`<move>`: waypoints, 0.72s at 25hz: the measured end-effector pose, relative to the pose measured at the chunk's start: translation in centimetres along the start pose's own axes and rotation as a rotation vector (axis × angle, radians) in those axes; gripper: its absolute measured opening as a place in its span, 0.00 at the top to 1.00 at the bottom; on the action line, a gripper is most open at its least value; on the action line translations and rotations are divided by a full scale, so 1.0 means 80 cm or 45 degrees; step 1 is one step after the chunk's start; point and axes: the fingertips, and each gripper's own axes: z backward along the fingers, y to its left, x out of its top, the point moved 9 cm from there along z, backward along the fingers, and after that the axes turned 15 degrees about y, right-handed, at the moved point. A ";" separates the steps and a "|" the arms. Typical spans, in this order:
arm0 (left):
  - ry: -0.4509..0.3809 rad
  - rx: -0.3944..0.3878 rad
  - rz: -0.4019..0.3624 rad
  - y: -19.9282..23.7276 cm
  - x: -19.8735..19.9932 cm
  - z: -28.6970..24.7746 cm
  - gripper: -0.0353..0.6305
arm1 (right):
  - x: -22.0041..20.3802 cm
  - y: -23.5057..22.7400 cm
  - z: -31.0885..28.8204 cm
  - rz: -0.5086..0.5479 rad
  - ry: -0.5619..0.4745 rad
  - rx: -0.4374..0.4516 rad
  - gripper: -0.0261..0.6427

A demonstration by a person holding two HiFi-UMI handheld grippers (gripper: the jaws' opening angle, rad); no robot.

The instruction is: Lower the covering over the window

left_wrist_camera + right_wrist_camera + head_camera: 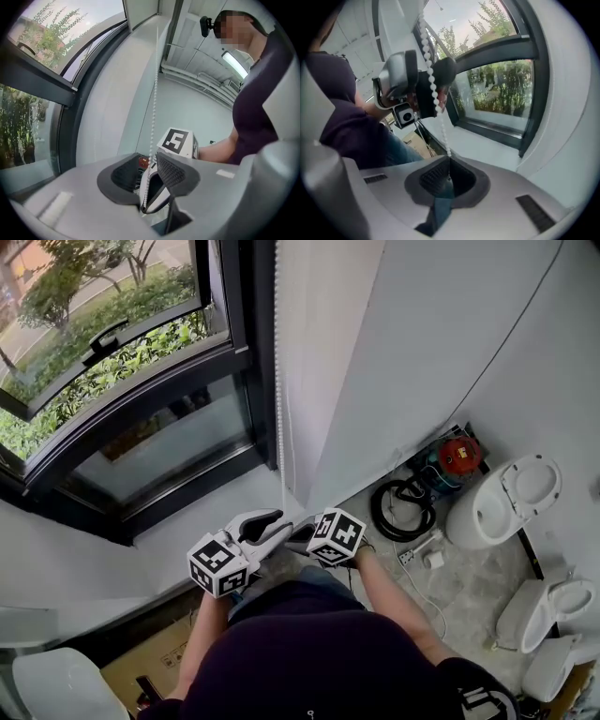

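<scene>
Right gripper view, bead chain (433, 89): it hangs taut from above, beside the window (501, 89), and ends in the right tongs (449, 176), which are pressed together on it.
Left tongs (149, 172): spread. The same chain runs between the pads without being pinched, a little higher up the strand than the right pair.
Covering: in no view. The head view shows bare glass, so it is probably rolled up overhead and barely lowered.
Step in hand: most likely a hand-over-hand pull on the chain, with the right pair carrying the load and the left free.
Next move: the left pair probably needs to go higher on this strand and close squarely on the beads. Only then can the right let go.
Care: keep the pull straight down along the wall (394, 343), just above the sill (220, 507).
</scene>
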 end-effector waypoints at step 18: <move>-0.127 -0.044 0.032 -0.011 0.024 0.003 0.93 | -0.007 0.002 0.001 0.016 -0.014 0.012 0.94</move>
